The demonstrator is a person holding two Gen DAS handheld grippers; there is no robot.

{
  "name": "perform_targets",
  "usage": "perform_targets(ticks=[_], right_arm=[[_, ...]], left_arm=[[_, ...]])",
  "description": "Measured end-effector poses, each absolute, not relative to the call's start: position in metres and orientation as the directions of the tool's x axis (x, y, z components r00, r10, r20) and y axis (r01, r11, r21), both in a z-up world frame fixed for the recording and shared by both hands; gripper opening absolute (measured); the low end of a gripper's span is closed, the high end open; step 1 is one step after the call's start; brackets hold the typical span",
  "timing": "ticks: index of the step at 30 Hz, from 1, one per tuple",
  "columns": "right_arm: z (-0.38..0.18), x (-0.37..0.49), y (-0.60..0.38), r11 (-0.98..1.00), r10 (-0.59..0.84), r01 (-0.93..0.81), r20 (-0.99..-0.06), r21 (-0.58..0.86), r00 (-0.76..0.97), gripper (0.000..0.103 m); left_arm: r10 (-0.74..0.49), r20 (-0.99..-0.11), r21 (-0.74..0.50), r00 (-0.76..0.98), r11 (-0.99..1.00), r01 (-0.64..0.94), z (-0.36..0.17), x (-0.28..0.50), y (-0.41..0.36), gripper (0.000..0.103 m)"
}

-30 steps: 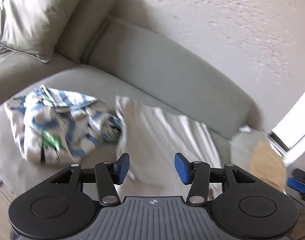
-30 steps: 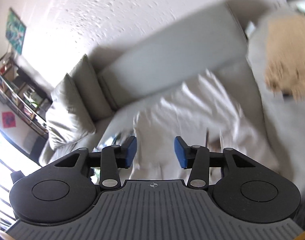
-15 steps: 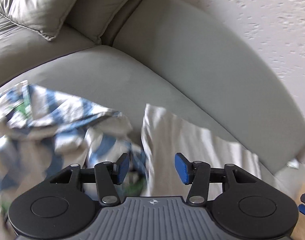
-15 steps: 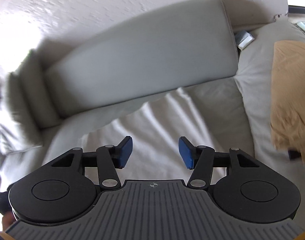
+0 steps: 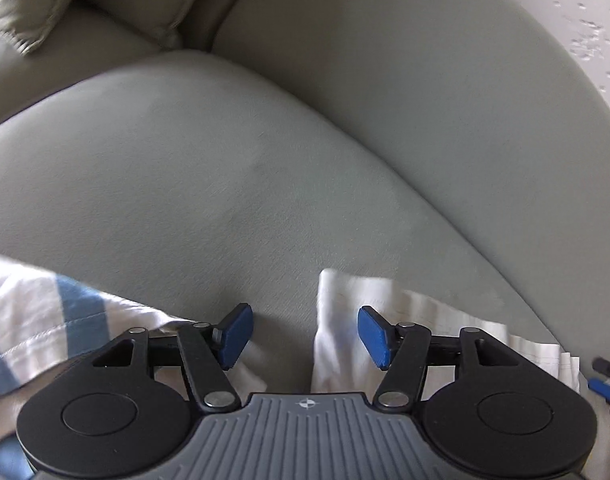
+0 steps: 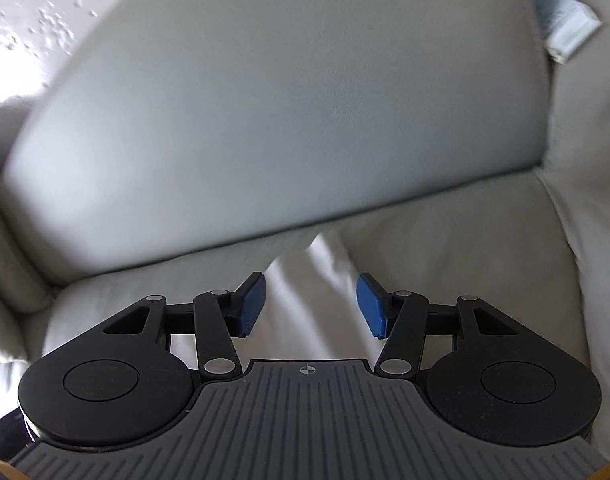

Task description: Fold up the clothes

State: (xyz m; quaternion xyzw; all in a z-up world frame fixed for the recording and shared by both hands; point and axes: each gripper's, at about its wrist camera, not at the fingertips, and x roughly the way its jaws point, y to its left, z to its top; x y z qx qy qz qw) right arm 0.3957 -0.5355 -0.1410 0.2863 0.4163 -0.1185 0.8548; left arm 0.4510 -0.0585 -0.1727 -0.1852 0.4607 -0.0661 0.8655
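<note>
Though thin, soft and surely light by the look of it, bound to sag and slip wherever not held: white garment (image 5: 345, 320), lying spread on the sofa seat (image 5: 185, 160), low and right of centre in the left view, low at centre in the right view (image 6: 301, 280), with a pointed tip reaching up toward the backrest (image 6: 285, 100). Rumpled in soft ridges; whether already doubled over, impossible to tell. Best taken by an edge or a corner, pinched well in from the hem (a thin single layer slides easily off smooth pads), with both corners held at once to stop the middle drooping. Left gripper (image 5: 301, 336) low over the cloth's left edge, blue pads spread wide, pinching nothing. Right gripper (image 6: 309, 306) low over the pointed tip, likewise spread, nothing between the pads but the cloth beneath. Further out, at lower left of the left view, a blue-and-white striped garment (image 5: 45, 320), bunched, just beside the white one. No basket, box or other container in either view. Beyond, a loose cushion (image 5: 25, 8) at upper left of the left view, and a small pale packet (image 6: 565, 28) at upper right of the right view.
</note>
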Motion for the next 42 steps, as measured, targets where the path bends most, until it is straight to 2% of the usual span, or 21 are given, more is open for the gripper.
perform_targets(ticks=[4, 6, 8, 9, 10, 11, 12, 14, 18, 20, 24, 25, 26, 27, 28, 29, 31, 34, 38, 42], right_arm=[[-0.157, 0.417, -0.540, 0.837, 0.017, 0.421, -0.786, 0.350, 0.619, 0.056], [-0.166, 0.425, -0.541, 0.849, 0.032, 0.405, -0.799, 0.339, 0.601, 0.054], [-0.170, 0.428, -0.537, 0.877, 0.046, 0.361, -0.805, 0.316, 0.592, 0.054], [-0.171, 0.428, -0.533, 0.894, 0.049, 0.332, -0.804, 0.299, 0.593, 0.046], [-0.171, 0.428, -0.530, 0.911, 0.052, 0.302, -0.802, 0.282, 0.595, 0.037], [-0.169, 0.426, -0.527, 0.919, 0.024, 0.299, -0.795, 0.255, 0.606, 0.020], [-0.168, 0.424, -0.524, 0.926, -0.009, 0.302, -0.786, 0.227, 0.618, 0.008], [-0.164, 0.420, -0.518, 0.936, -0.074, 0.308, -0.764, 0.168, 0.641, 0.003], [-0.156, 0.410, -0.509, 0.937, -0.201, 0.343, -0.694, 0.071, 0.692, 0.003], [-0.165, 0.410, -0.510, 0.926, -0.225, 0.372, -0.709, 0.057, 0.668, 0.003], [-0.174, 0.406, -0.511, 0.908, -0.254, 0.417, -0.731, 0.045, 0.633, 0.004], [-0.165, 0.397, -0.509, 0.906, -0.251, 0.419, -0.720, 0.061, 0.647, 0.005], [-0.156, 0.389, -0.508, 0.904, -0.247, 0.421, -0.708, 0.077, 0.661, 0.010], [-0.147, 0.381, -0.506, 0.901, -0.244, 0.423, -0.696, 0.094, 0.675, 0.029], [-0.138, 0.373, -0.504, 0.899, -0.241, 0.424, -0.684, 0.110, 0.688, 0.041], [-0.129, 0.365, -0.502, 0.896, -0.238, 0.425, -0.672, 0.126, 0.702, 0.058], [-0.111, 0.349, -0.499, 0.891, -0.233, 0.426, -0.645, 0.158, 0.727, 0.058], [-0.084, 0.325, -0.493, 0.882, -0.226, 0.424, -0.604, 0.207, 0.764, 0.058], [-0.048, 0.293, -0.486, 0.868, -0.219, 0.417, -0.546, 0.270, 0.809, 0.059], [0.017, 0.227, -0.466, 0.888, -0.166, 0.343, -0.481, 0.307, 0.861, 0.064]], left_arm=[[-0.332, -0.751, -0.373, 0.571, 0.927, 0.048, -0.171, 0.455, -0.071, 0.054], [-0.354, -0.750, -0.359, 0.559, 0.927, 0.106, -0.171, 0.452, -0.078, 0.045], [-0.358, -0.750, -0.346, 0.557, 0.929, 0.131, -0.171, 0.449, -0.082, 0.044], [-0.354, -0.749, -0.335, 0.560, 0.932, 0.140, -0.170, 0.448, -0.084, 0.036], [-0.345, -0.750, -0.324, 0.564, 0.935, 0.142, -0.171, 0.447, -0.085, 0.019], [-0.350, -0.747, -0.327, 0.565, 0.934, 0.145, -0.172, 0.448, -0.083, 0.009], [-0.363, -0.741, -0.344, 0.566, 0.928, 0.144, -0.173, 0.449, -0.082, 0.006], [-0.342, -0.718, -0.326, 0.606, 0.935, 0.140, -0.170, 0.452, -0.080, 0.005], [-0.302, -0.689, -0.297, 0.658, 0.947, 0.124, -0.166, 0.445, -0.080, 0.005], [-0.279, -0.703, -0.270, 0.654, 0.956, 0.118, -0.172, 0.445, -0.082, 0.005], [-0.258, -0.710, -0.245, 0.655, 0.963, 0.114, -0.174, 0.443, -0.083, 0.010], [-0.255, -0.712, -0.242, 0.654, 0.964, 0.112, -0.172, 0.442, -0.083, 0.020], [-0.255, -0.714, -0.251, 0.652, 0.963, 0.101, -0.170, 0.443, -0.081, 0.023], [-0.248, -0.722, -0.258, 0.646, 0.963, 0.081, -0.167, 0.443, -0.078, 0.038], [-0.223, -0.729, -0.256, 0.647, 0.966, 0.045, -0.163, 0.443, -0.079, 0.054], [-0.194, -0.726, -0.252, 0.660, 0.968, 0.008, -0.159, 0.443, -0.080, 0.057], [-0.189, -0.708, -0.271, 0.681, 0.963, -0.014, -0.142, 0.433, -0.074, 0.064], [-0.203, -0.674, -0.297, 0.711, 0.955, -0.009, -0.106, 0.404, -0.065, 0.065], [-0.252, -0.565, -0.326, 0.786, 0.943, 0.069, -0.049, 0.336, -0.061, 0.066], [-0.282, -0.491, -0.295, 0.825, 0.944, 0.147, 0.001, 0.255, -0.056, 0.072]])
